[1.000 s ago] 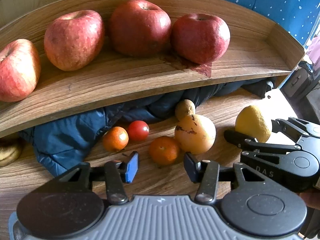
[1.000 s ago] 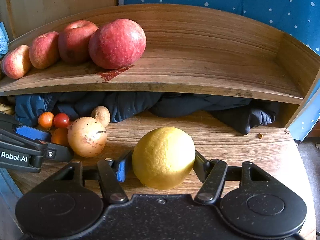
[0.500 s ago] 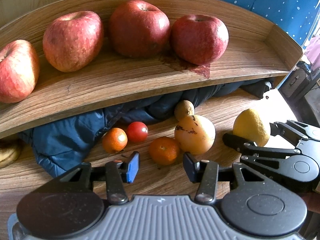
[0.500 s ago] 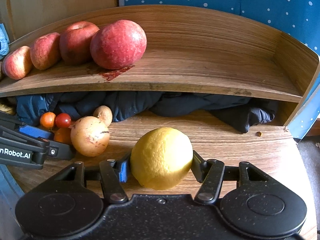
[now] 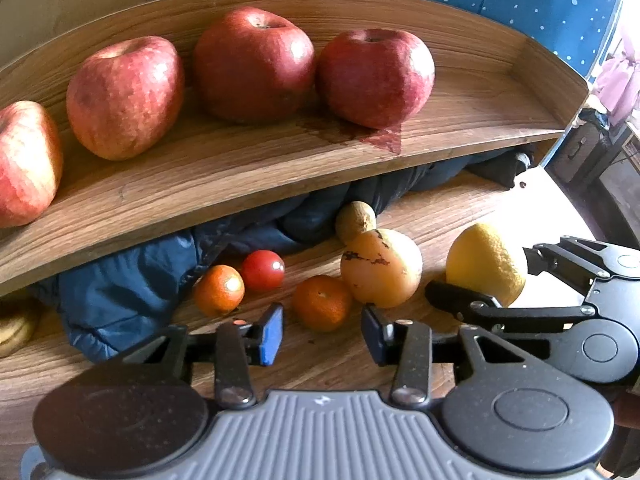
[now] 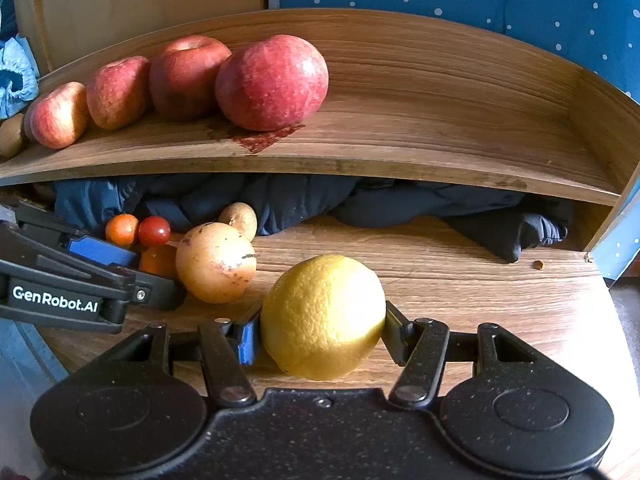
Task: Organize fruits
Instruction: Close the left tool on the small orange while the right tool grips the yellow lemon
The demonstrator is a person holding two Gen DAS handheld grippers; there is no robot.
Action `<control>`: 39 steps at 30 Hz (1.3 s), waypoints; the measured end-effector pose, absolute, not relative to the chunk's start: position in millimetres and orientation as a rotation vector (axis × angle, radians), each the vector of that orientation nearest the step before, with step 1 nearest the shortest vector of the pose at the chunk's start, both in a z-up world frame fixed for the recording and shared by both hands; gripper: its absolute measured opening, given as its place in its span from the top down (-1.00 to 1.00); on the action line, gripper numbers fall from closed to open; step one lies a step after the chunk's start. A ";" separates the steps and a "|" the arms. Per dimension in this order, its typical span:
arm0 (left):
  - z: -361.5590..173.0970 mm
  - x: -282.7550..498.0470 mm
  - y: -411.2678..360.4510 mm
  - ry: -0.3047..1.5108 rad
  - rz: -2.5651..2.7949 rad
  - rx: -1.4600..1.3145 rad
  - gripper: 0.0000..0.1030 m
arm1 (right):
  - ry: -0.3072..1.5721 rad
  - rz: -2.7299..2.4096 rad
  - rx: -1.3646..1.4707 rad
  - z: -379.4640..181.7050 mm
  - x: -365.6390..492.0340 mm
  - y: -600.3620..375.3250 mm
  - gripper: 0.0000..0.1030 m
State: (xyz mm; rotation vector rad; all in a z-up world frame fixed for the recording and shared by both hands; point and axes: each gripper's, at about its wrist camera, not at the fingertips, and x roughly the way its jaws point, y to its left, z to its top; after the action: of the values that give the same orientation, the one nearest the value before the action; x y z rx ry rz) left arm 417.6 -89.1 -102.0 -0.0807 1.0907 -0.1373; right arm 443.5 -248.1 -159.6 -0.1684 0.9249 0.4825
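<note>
My right gripper (image 6: 322, 340) is shut on a yellow lemon (image 6: 324, 316) low over the wooden table (image 6: 480, 288); in the left wrist view the lemon (image 5: 486, 264) sits between the right gripper's (image 5: 494, 272) black fingers. My left gripper (image 5: 322, 334) is open, just short of a mandarin (image 5: 322, 302). Beside it lie a spotted yellow pear (image 5: 380, 268), a small brown fruit (image 5: 355, 220), a cherry tomato (image 5: 263, 271) and a small orange (image 5: 219, 290). Several red apples (image 5: 254, 64) stand in a row on the left part of the curved wooden shelf (image 5: 240, 168).
A dark blue jacket (image 5: 120, 292) is stuffed under the shelf. The shelf's right half (image 6: 440, 128) is bare, with a raised end wall (image 6: 608, 120). A banana (image 5: 14, 328) shows at the far left. The table edge drops off on the right.
The right gripper has drifted slightly left with the lemon, closer to the pear. The left gripper has stayed open and almost still.
</note>
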 end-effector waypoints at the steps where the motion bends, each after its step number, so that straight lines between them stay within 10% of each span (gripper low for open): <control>1: -102.1 417.1 -89.4 1.090 -0.141 -0.078 0.21 | 0.926 0.485 -0.168 -158.4 442.7 -249.0 -0.18; 39: -89.7 387.5 -85.7 1.085 -0.128 -0.089 0.34 | 0.920 0.580 -0.147 -145.0 397.9 -243.3 -0.17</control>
State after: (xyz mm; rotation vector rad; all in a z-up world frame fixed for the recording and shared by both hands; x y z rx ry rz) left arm 387.5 -85.7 -89.7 -0.0888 1.0846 -0.1279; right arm 397.9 -243.3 -145.0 -0.1465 0.9196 0.5803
